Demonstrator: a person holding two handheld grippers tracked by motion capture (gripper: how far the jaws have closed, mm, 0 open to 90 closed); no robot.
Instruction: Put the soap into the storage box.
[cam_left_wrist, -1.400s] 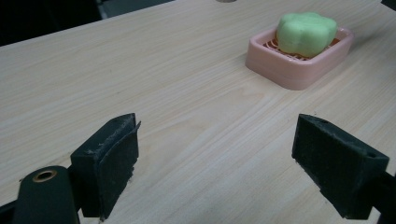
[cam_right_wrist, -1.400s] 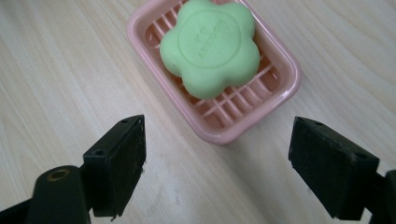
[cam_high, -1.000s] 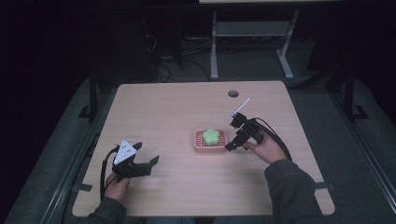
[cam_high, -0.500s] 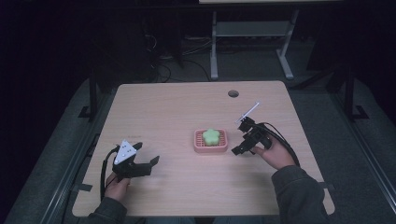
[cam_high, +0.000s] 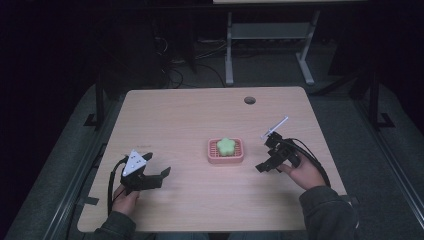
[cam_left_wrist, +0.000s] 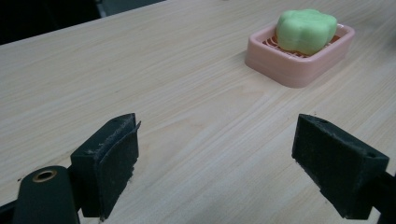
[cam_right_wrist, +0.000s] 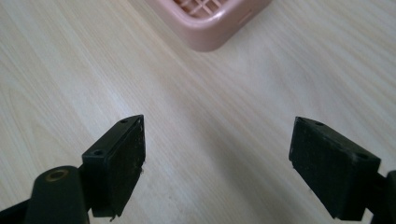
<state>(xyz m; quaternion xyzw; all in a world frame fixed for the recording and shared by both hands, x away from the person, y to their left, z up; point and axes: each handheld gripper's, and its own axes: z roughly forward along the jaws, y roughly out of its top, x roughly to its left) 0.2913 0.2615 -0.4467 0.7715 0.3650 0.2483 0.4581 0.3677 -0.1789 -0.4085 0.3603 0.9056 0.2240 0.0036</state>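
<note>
The desk (cam_high: 190, 120) carries one group of things, set slightly toward its right edge and about midway between the far and near edges: a pink soap dish (cam_high: 226, 152) with a green, flower-shaped soap (cam_high: 227, 145) lying in it on the slatted bottom, which lets water drain away. The right tongs (cam_high: 266, 157) sit just right of the dish, jaws spread wide and holding nothing, pointed at its near corner (cam_right_wrist: 205, 28) as if placed for an approach. The left tongs (cam_high: 150, 177) rest near the front left corner, well apart from the dish, likewise wide open and empty; probably parked so the dish stays reachable.
</note>
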